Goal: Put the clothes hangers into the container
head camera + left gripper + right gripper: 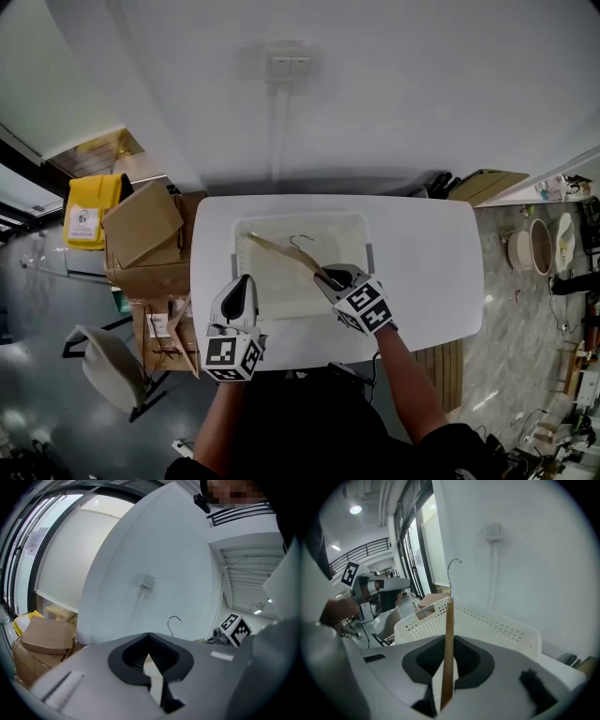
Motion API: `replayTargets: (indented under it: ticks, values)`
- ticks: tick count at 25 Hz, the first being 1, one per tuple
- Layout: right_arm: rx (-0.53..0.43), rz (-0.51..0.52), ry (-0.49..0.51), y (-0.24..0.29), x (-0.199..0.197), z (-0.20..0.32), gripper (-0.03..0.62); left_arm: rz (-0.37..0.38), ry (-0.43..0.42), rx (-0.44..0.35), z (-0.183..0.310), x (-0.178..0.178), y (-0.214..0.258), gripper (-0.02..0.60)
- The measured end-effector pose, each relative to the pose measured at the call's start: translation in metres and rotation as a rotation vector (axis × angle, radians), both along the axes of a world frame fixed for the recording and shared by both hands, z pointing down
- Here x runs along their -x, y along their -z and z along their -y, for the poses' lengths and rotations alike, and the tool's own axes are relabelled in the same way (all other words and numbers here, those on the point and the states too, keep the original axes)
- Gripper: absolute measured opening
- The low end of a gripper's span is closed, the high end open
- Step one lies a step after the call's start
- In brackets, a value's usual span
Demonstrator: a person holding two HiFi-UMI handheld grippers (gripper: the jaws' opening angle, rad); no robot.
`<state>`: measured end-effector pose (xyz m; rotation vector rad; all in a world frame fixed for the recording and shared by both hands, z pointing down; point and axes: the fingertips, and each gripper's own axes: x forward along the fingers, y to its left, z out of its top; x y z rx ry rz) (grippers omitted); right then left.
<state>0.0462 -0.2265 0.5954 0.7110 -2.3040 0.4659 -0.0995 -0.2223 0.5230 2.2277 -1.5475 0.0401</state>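
Note:
A white perforated container (349,228) stands in the middle of the white table (422,262). My right gripper (330,278) is shut on one end of a wooden clothes hanger (281,255). The hanger slants over the container's inside, with its wire hook (300,240) pointing to the far side. In the right gripper view the hanger (448,630) rises edge-on from between the jaws, before the container's wall (492,626). My left gripper (241,289) hovers at the container's near left corner, shut with nothing in it. From the left gripper view I see only the hook (174,621) above that gripper's body.
Cardboard boxes (145,234) and a yellow bag (92,211) stand left of the table, with a chair (108,366) nearer me. A wall socket (289,64) is behind the table. Pots (539,246) sit on the floor at the right.

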Motion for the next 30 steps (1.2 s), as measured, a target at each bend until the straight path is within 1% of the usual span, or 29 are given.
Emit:
replayTargets:
  ticks: [30]
  values:
    - [0.026, -0.112, 0.055, -0.030, 0.009, 0.012, 0.061, 0.005, 0.010, 0.022, 0.000, 0.010, -0.010, 0.006]
